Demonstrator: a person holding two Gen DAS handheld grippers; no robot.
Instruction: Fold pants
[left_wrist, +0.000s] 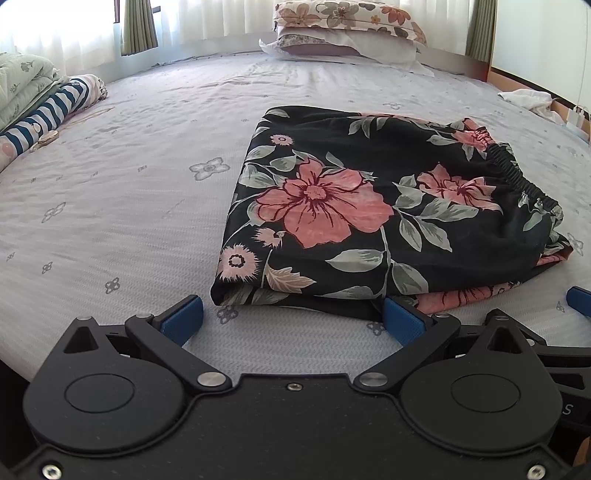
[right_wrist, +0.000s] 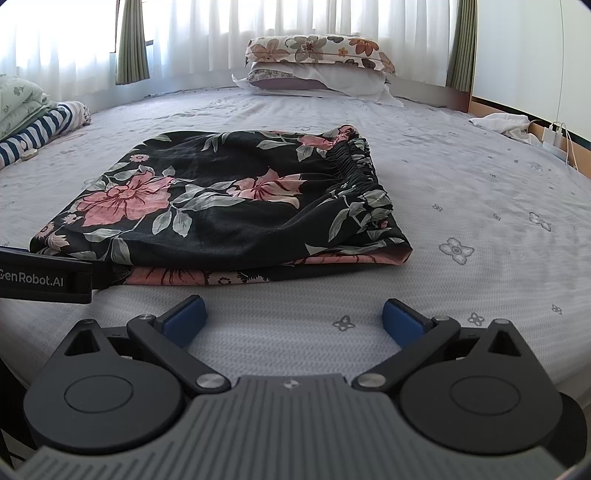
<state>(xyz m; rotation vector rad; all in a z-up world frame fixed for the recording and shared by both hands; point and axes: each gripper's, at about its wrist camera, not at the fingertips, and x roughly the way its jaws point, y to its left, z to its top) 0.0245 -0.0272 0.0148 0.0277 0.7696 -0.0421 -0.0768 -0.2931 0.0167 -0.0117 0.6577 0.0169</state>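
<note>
Lying folded on the pale patterned bed sheet (left_wrist: 129, 192), the black floral pants (left_wrist: 369, 206) sat just beyond both grippers; the left gripper (left_wrist: 293, 323) and right gripper (right_wrist: 294, 317) stood wide open, empty, with stacked pillows (right_wrist: 317, 66) far behind the pants.

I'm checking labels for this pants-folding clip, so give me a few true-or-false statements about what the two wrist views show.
1. The floral pants lie folded on the bed. True.
2. The left gripper is shut on the pants. False: its fingers stand apart, gripping nothing.
3. The right gripper is open over bare sheet. True.
4. The elastic waistband lies on the side of the pants towards the striped bedding. False: it is on the opposite side.
5. Two pillows are stacked at the far end of the bed. True.
</note>
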